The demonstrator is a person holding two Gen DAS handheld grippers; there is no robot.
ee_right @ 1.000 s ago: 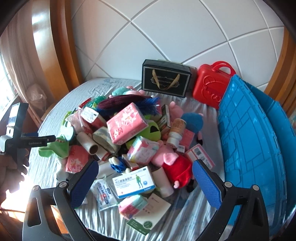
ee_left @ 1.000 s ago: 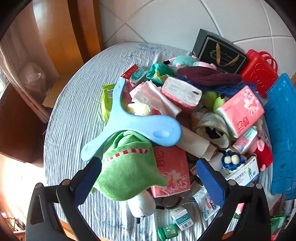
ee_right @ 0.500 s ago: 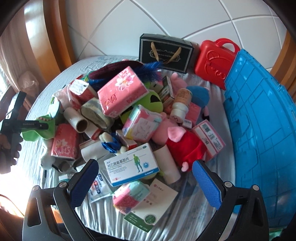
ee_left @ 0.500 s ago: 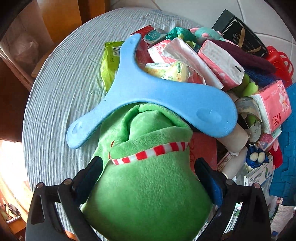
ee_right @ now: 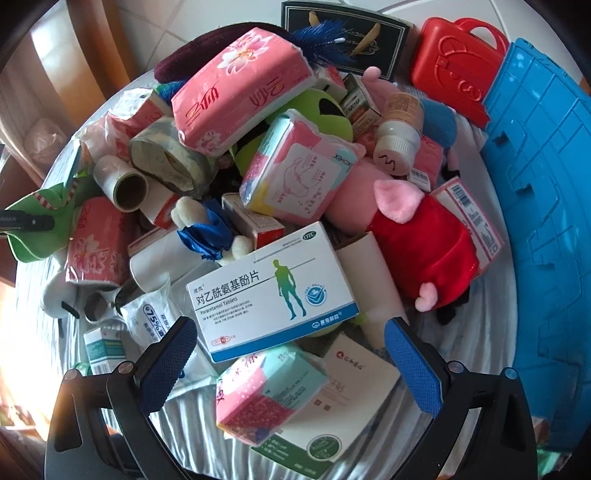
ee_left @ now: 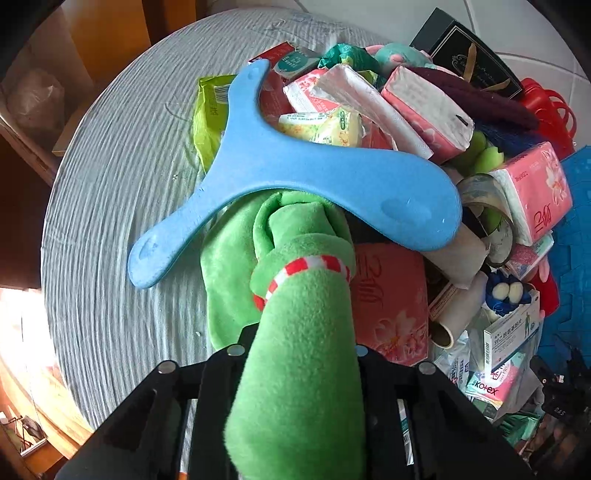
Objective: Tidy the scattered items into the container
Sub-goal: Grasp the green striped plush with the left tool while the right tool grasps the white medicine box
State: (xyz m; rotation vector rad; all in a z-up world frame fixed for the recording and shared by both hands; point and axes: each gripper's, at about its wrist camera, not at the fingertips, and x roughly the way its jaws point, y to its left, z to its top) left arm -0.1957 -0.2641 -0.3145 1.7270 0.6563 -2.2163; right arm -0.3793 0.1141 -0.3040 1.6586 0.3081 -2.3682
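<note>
A green plush toy [ee_left: 306, 325] with a red-and-white striped band lies at the left edge of the pile, partly under a blue three-armed foam boomerang [ee_left: 295, 173]. My left gripper [ee_left: 299, 345] points steeply down, its jaws closing tight on the plush, which bulges between them. The right wrist view shows the same gripper [ee_right: 26, 221] and plush [ee_right: 37, 240] at far left. My right gripper [ee_right: 290, 363] hangs open over a white paracetamol box [ee_right: 273, 291] and a pink-and-teal pack [ee_right: 266, 391], holding nothing. The blue crate [ee_right: 546, 221] stands on the right.
The pile on the round grey-clothed table [ee_left: 122, 166] holds pink tissue packs [ee_right: 240, 85], a tape roll [ee_right: 166, 158], cardboard tubes [ee_right: 122, 184], a red-and-pink plush [ee_right: 424, 251] and a small bottle [ee_right: 399, 133]. A red case [ee_right: 454, 70] and black box [ee_right: 347, 33] stand behind.
My left gripper sank onto the green plush and went from wide open to shut on it. The right gripper dropped much closer to the pile, still open.
</note>
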